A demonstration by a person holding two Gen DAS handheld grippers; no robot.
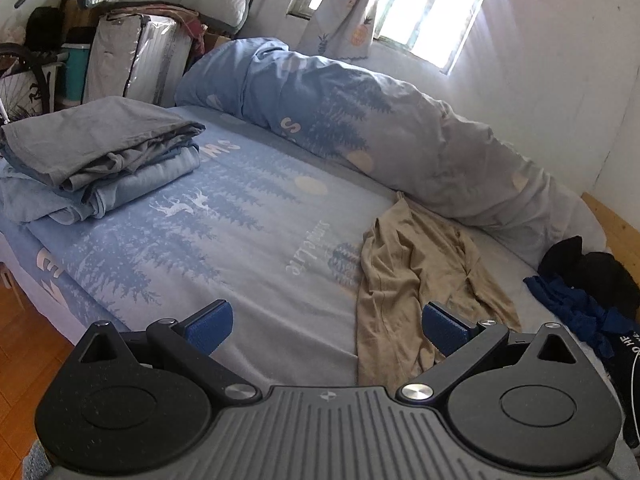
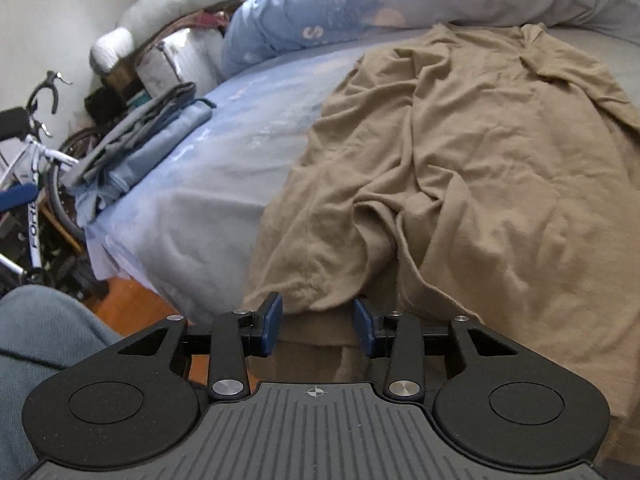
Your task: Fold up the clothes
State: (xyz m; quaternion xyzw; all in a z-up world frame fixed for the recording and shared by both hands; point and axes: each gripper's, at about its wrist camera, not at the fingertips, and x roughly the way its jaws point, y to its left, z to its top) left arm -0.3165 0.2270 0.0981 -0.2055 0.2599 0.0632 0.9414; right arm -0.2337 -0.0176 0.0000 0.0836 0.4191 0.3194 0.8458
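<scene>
Left wrist alone shows dark clothes [image 1: 588, 292] — both tongs [image 1: 326, 326] [image 2: 318, 322] gape empty at tan shirt [image 2: 460, 168].

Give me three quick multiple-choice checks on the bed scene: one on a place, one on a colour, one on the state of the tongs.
1. Where does the folded stack lie?
A. at the bed's far left corner
B. on the floor
C. on top of the duvet

2. What colour is the unfolded shirt?
A. red
B. tan
C. white

3. How do the right tongs stand?
A. shut on the shirt
B. open, at the shirt's near hem
C. out of view

Answers:
1 A: the folded stack sits on the bed sheet by the far left corner.
2 B: the shirt is tan all over.
3 B: the right tongs show a clear gap between pads, the hem just ahead; the left tongs are open too.
</scene>
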